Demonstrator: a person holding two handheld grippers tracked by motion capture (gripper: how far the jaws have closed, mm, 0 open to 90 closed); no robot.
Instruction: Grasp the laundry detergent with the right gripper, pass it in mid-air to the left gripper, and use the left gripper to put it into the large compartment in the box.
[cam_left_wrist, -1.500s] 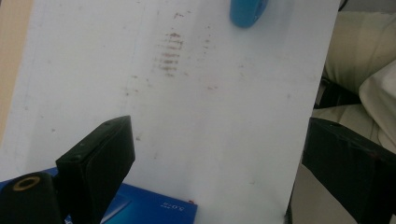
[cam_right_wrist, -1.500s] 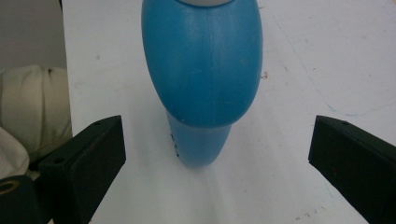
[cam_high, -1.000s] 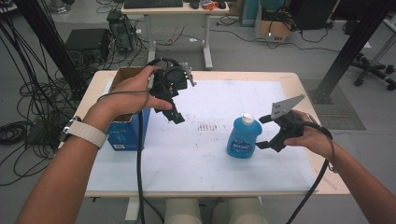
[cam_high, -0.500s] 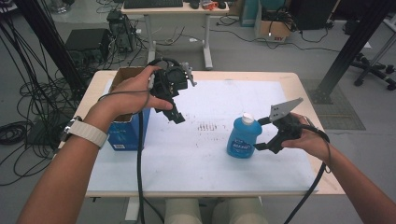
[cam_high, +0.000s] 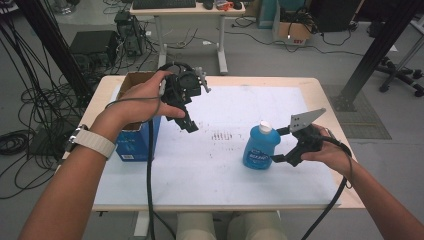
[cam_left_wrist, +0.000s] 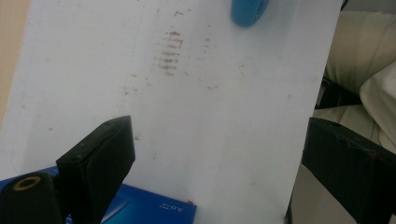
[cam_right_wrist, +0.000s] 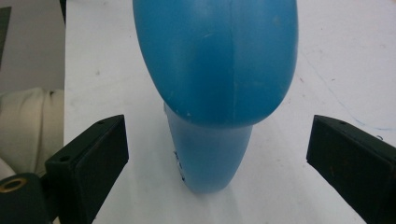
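A blue bottle (cam_high: 260, 149) with a white cap (cam_high: 265, 126) stands upright on the white mat (cam_high: 210, 170), right of centre. My right gripper (cam_high: 279, 145) is level with it from the right. In the right gripper view the blue bottle (cam_right_wrist: 215, 70) stands between the wide jaws of the right gripper (cam_right_wrist: 219, 128), and neither pad (cam_right_wrist: 100, 149) touches it. My left gripper (cam_high: 191, 125) hangs in the air over the mat's left part, next to a blue box (cam_high: 137, 145). The left gripper (cam_left_wrist: 215, 154) is open with nothing between its jaws.
The blue box has an open brown top (cam_high: 131, 80) and stands at the table's left edge (cam_high: 100, 100). The left gripper view shows that box's corner (cam_left_wrist: 154, 210) and the bottle's base (cam_left_wrist: 250, 9). Smudges mark the mat's middle (cam_high: 222, 135). Cables (cam_high: 30, 135) and a desk (cam_high: 190, 10) lie beyond.
My right gripper has edged slightly left toward the bottle. The left gripper and the bottle have stayed where they were.
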